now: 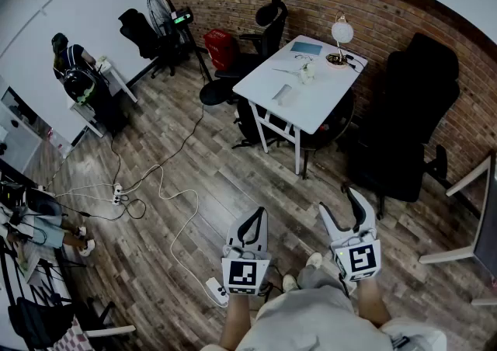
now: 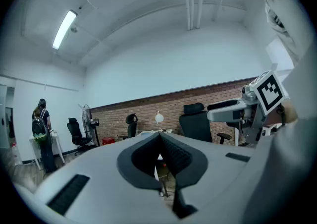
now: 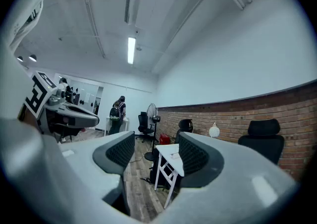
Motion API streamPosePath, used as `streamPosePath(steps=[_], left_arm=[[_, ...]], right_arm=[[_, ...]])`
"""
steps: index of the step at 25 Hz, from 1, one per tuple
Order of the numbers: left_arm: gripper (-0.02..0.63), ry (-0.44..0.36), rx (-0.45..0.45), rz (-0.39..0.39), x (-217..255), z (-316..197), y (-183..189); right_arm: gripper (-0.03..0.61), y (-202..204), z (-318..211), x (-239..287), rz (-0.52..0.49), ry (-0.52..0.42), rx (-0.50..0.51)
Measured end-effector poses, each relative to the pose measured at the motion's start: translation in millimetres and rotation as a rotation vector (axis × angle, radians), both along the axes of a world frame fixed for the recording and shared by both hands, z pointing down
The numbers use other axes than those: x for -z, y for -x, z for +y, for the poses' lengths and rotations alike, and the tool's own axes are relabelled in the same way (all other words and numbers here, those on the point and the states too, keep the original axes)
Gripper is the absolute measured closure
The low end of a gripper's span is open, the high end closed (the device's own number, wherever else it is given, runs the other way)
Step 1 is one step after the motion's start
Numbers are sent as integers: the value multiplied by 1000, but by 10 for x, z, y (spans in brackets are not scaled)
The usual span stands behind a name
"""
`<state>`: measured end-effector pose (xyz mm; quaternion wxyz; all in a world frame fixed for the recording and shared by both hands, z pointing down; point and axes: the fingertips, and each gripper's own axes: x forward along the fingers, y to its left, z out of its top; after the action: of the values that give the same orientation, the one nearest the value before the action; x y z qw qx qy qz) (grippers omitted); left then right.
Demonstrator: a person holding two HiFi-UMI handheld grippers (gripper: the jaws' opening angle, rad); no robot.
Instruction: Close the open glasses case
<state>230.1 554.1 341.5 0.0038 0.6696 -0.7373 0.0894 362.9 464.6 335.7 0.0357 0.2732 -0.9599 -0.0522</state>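
Honestly the main problem here is that the glasses case is too small to pick out. Everything on the white surface [image 1: 326, 93], upper middle of the head view, is tiny. There's a pale oblong thing [image 1: 283, 94] near its lower-left edge that could be the case, long axis running roughly lower left to upper right, but I can't tell if it's open or which way it faces. Next to it are a bluish flat item [image 1: 305, 48] and a round white lamp [image 1: 342, 32] toward the far side, plus some small bits in the middle I can't make out. In the right gripper view the surface [image 3: 171, 158] is half hidden behind the tongs, and in the left gripper view only a sliver peeks through. Both tongs sit at the bottom of the head view over the wooden floor [image 1: 194, 178], well apart from the surface. The left tongs [image 1: 255, 214] are pressed together at the tips with nothing between them, and the right tongs [image 1: 339, 202] are spread apart and empty. A person with a backpack [image 1: 74, 70] stands at the left edge, partly cut off.
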Motion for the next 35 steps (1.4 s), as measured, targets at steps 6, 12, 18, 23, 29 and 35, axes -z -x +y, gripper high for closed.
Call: streamPosePath(steps=[6,12,18,23,29,35], left_arm=[[611,-9,-24,-1,-16,104,125],[611,-66,-50,2,13,8,181],[611,-42,-41,24,-78,-134,269],[611,-38,-21,20,-104,-337,400],[611,-28,7,19,-147,-688,598],[611,-30,23,11,-72,-1125,775]], right_arm=[[298,131,140,-12,-17,12,-20],[298,264,136,-47,3,11,-6],[298,387,26,-82,0,19,7],[298,541,-194,-122,4,24,33],[298,767,-578,-156,1,32,59],[298,996,-1030,-86,2,26,85]])
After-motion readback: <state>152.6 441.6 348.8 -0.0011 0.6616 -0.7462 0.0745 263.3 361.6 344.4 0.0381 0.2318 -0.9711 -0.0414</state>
